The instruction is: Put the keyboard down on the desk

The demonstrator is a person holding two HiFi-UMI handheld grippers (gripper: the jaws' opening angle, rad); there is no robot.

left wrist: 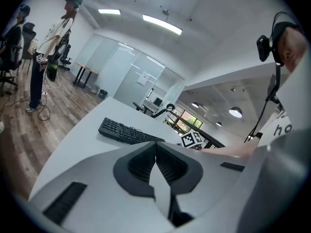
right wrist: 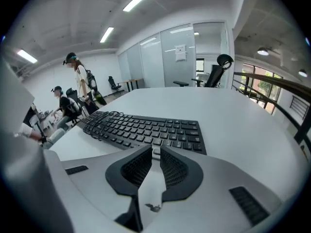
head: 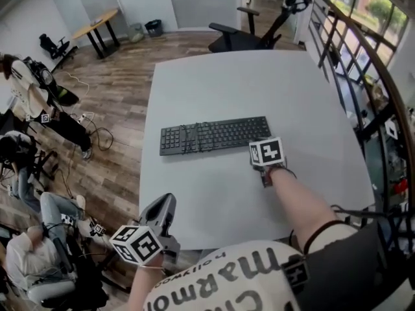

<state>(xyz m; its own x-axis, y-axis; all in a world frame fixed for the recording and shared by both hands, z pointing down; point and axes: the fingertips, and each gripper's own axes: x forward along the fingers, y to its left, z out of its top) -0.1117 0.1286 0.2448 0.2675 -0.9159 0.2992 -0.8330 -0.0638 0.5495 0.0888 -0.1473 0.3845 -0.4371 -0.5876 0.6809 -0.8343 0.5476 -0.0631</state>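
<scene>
Closest in, the left gripper hangs off the near left corner of the pale grey square tabletop, its jaws pressed together on nothing. Farther out, the right gripper reaches over the tabletop. Its jaws stand a narrow slit apart and are empty, with their tips just short of the near right edge of the keyboard.

That flat black rectangular keyboard lies level near the middle of the tabletop, long side across, all its keys facing up. Its thin black cord is looped in a bundle on the keys of its left half.

A black office chair stands past the far edge, and a dark metal railing curves along the right side. Over the wood plank floor to the left, people sit and stand well clear. A small dark bin stands by the far wall; what it holds cannot be made out.
</scene>
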